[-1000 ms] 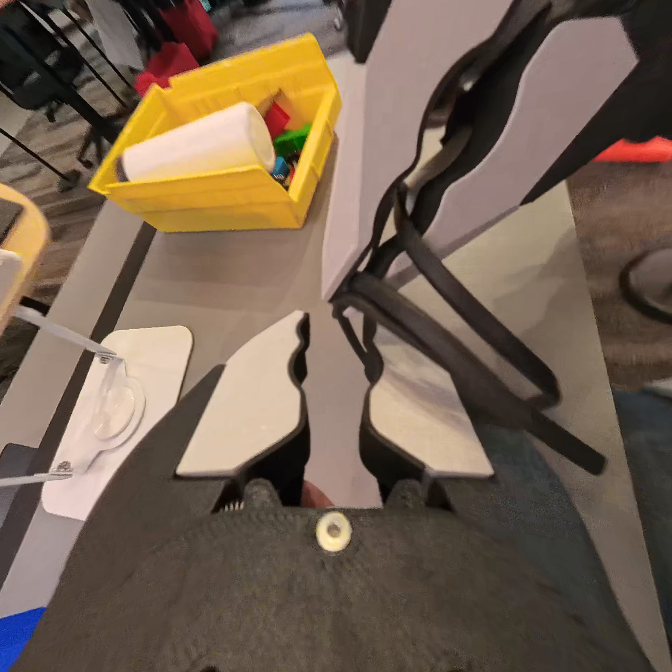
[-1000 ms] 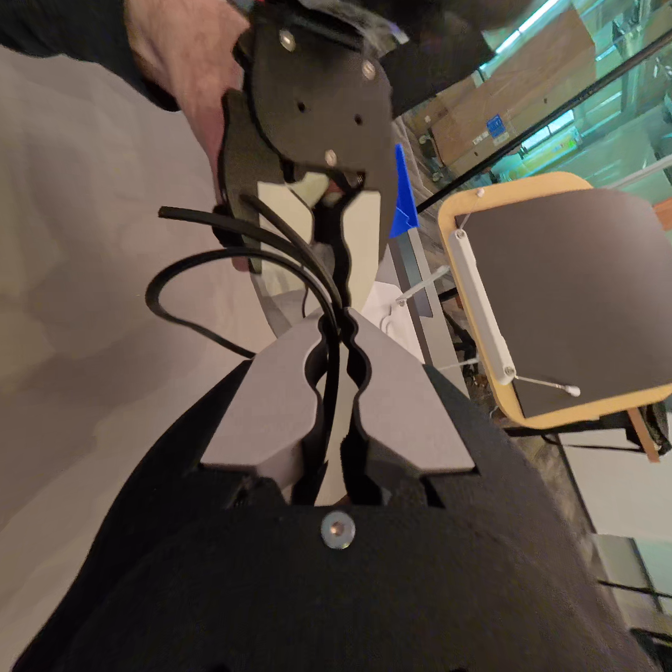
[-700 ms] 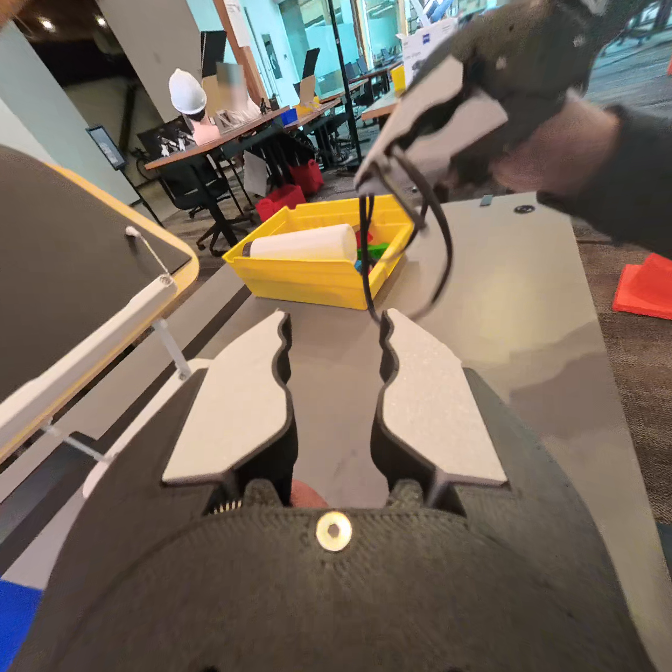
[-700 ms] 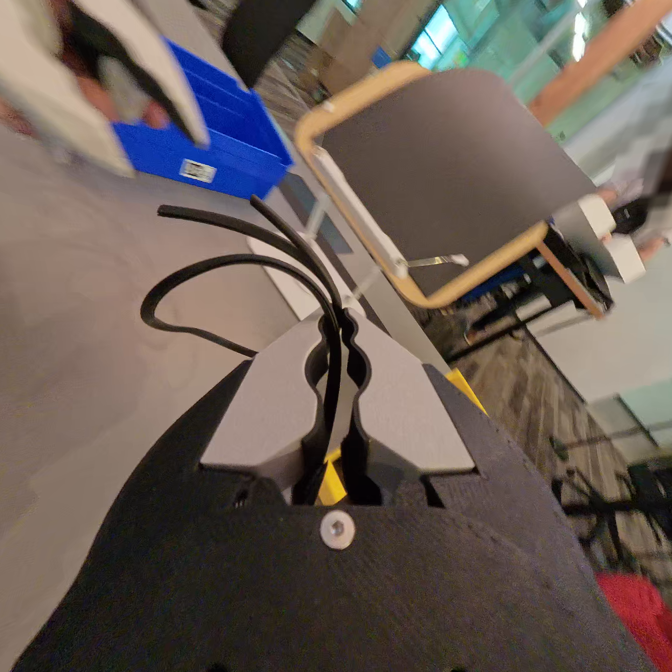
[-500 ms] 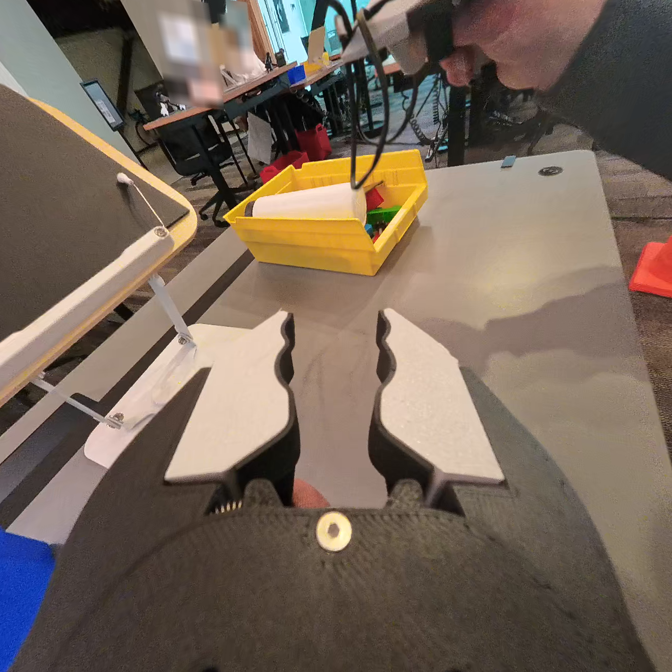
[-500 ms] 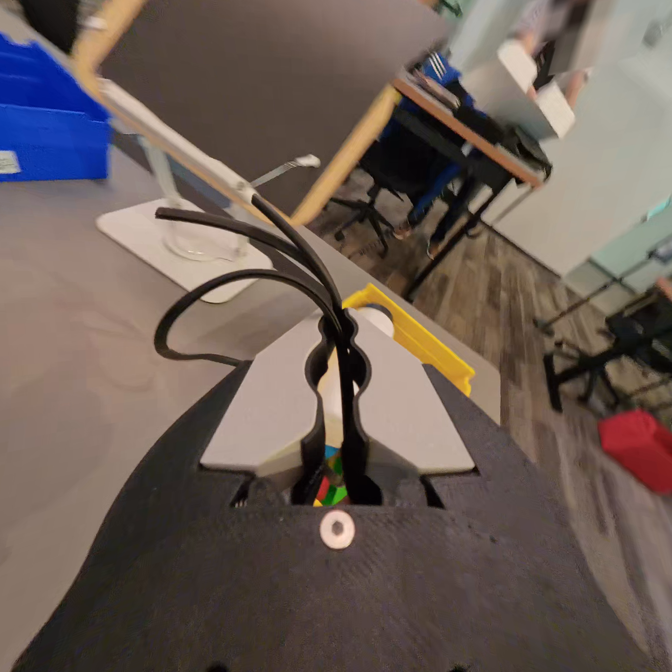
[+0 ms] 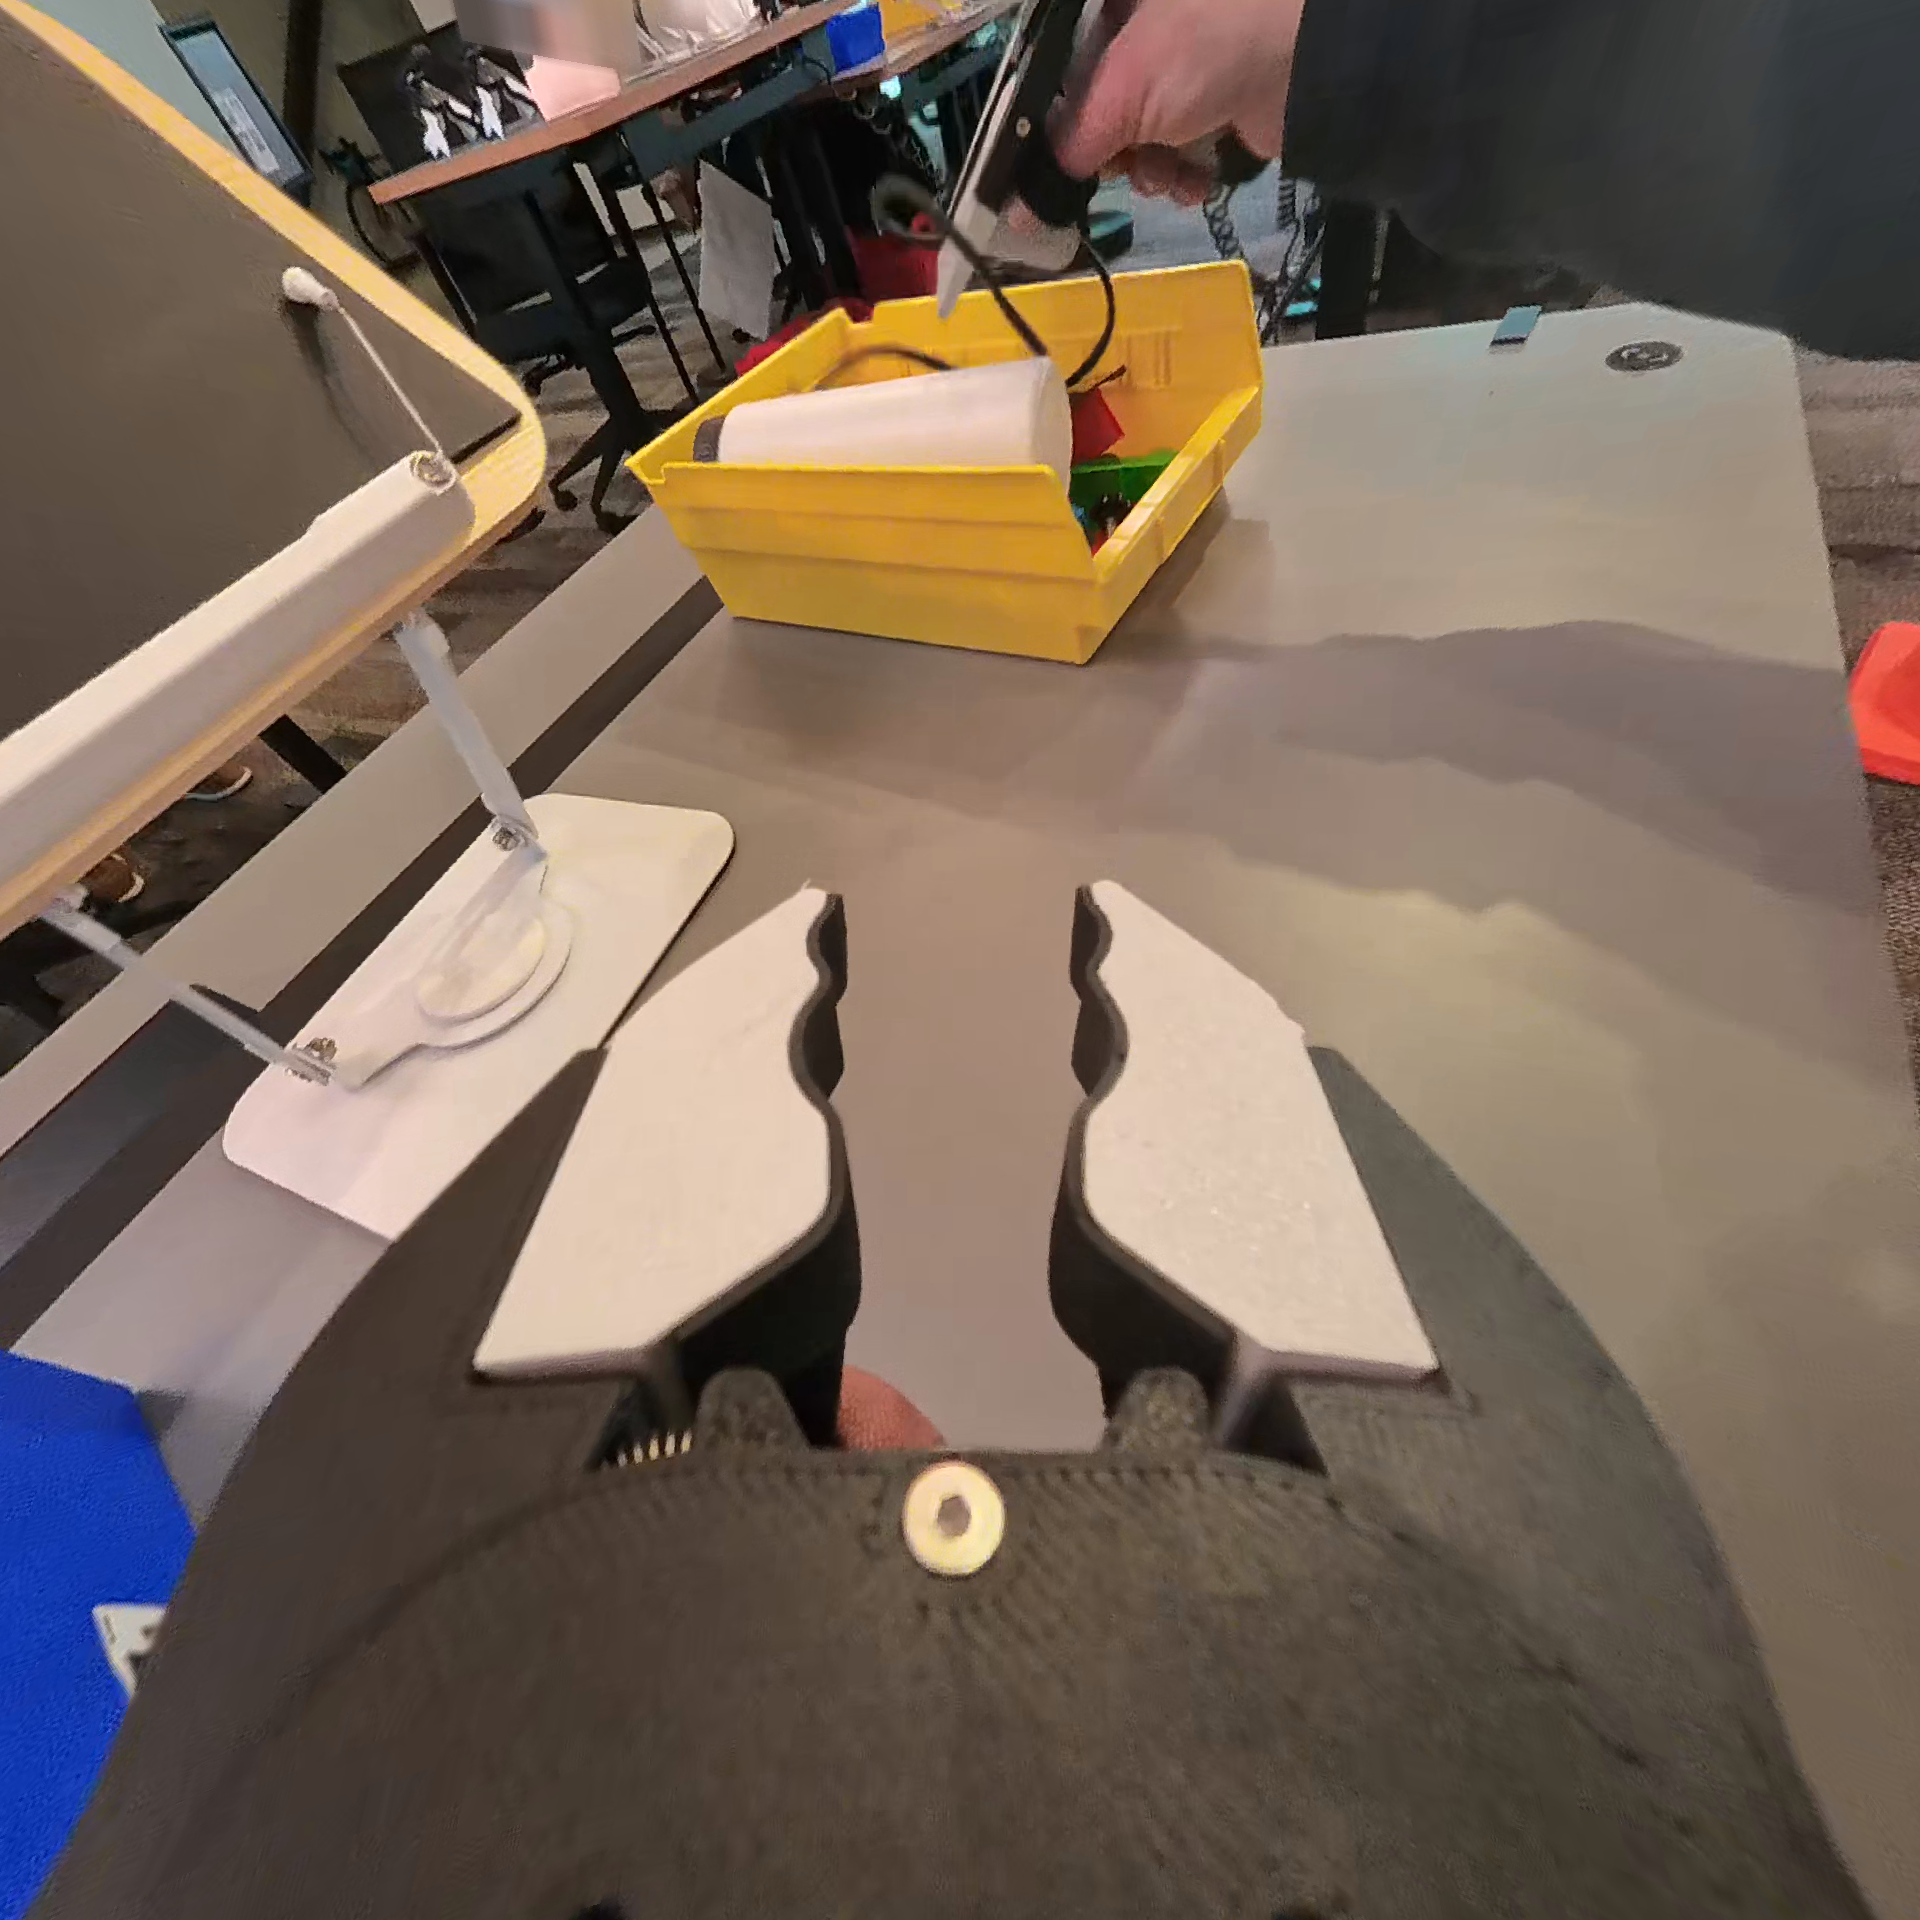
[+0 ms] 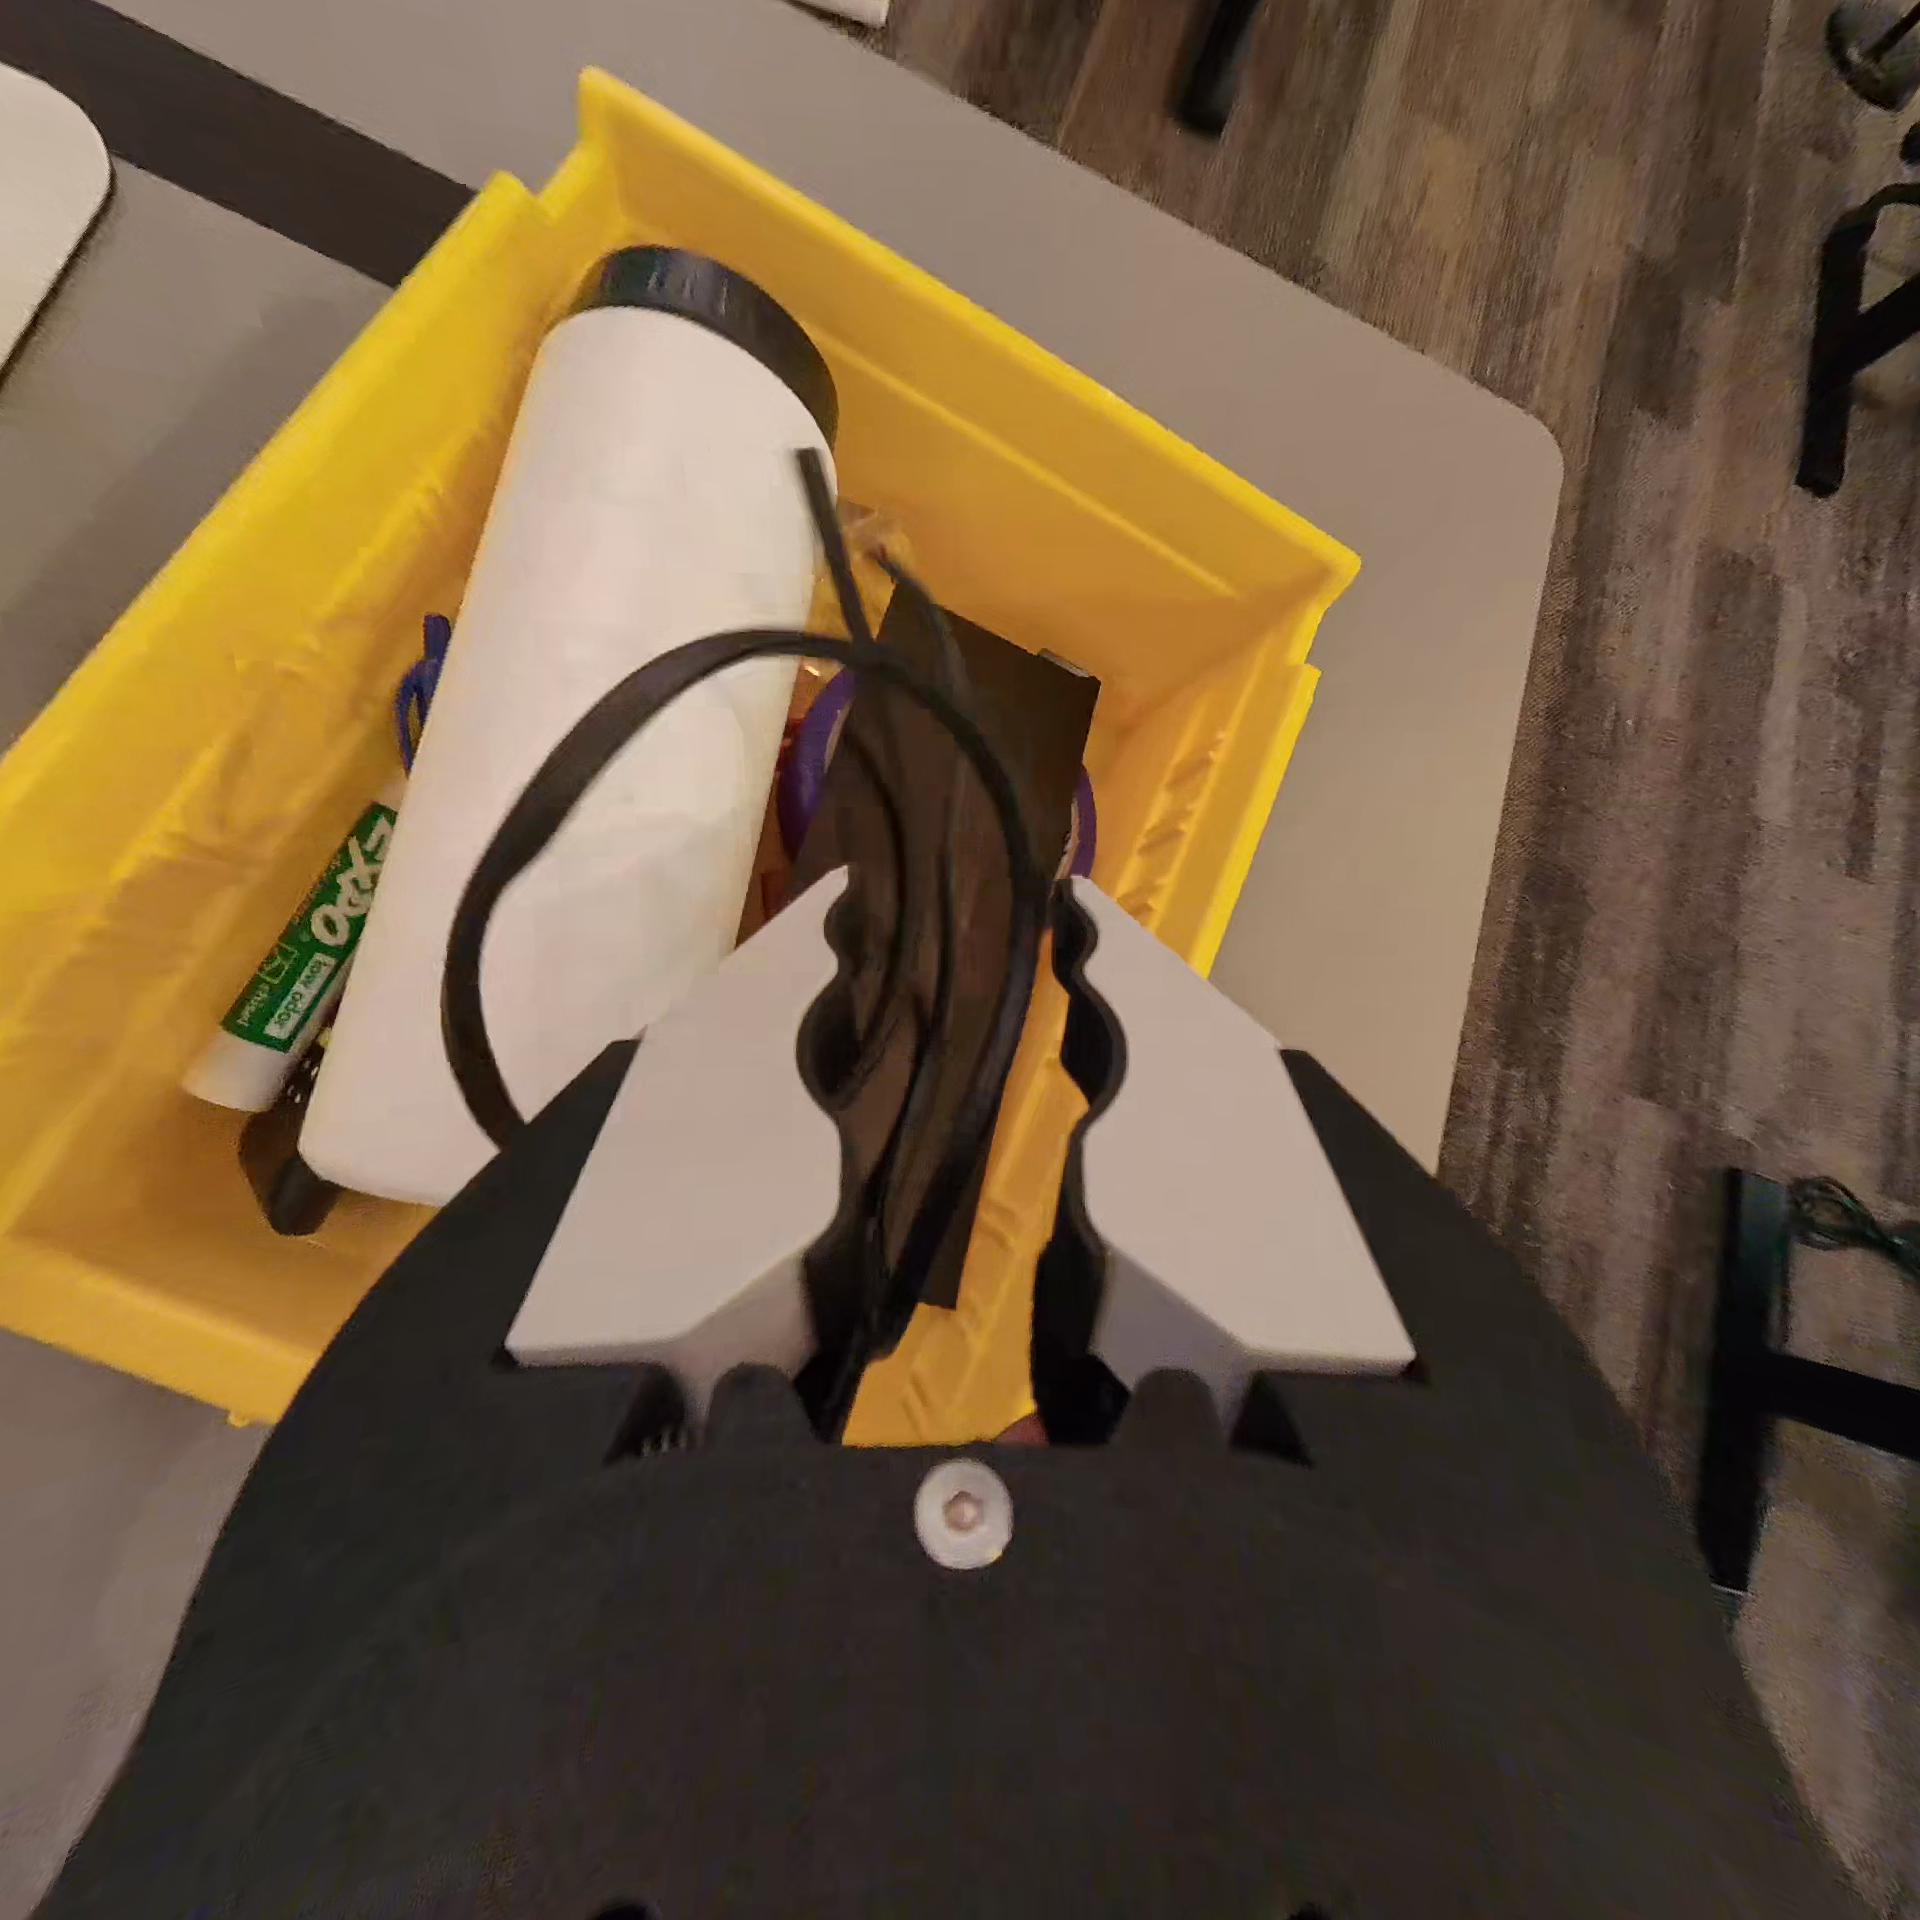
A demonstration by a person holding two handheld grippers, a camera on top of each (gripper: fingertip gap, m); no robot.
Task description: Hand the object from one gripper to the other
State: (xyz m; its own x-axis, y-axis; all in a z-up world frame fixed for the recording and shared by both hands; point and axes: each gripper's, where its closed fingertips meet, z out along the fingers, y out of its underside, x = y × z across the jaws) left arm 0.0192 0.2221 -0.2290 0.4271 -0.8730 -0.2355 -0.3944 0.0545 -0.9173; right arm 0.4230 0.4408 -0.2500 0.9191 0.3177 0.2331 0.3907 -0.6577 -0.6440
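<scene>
A bundle of black zip ties (image 8: 623, 707) hangs loosely between the jaws of my right gripper (image 8: 956, 894). The jaws stand apart and do not pinch it. The bundle is right above the yellow bin (image 8: 935, 281), over a white bottle (image 8: 644, 623) with a black cap. In the left wrist view the right gripper (image 7: 966, 270) hovers over the bin (image 7: 914, 561) with the ties (image 7: 1101, 301) dangling from it. My left gripper (image 7: 953, 904) is open and empty, low over the grey table (image 7: 1455, 831), well short of the bin.
The bin also holds a green-labelled marker (image 8: 301, 966), a black strip (image 8: 997, 707) and coloured blocks (image 7: 1122, 483). A tilted board (image 7: 208, 416) on a white-based stand (image 7: 499, 997) is at the left. A blue bin (image 7: 62, 1558) is at the near left, an orange cone (image 7: 1891, 707) at the right. The left gripper's tips are roughly 45 cm from the right gripper's. The white bottle (image 8: 644, 623) is about 8 cm from my right fingertips and 40 cm from my left.
My right gripper carried the ties from beside the left gripper to over the yellow bin, tipped downward, and its jaws opened. My left gripper drew back and stayed open.
</scene>
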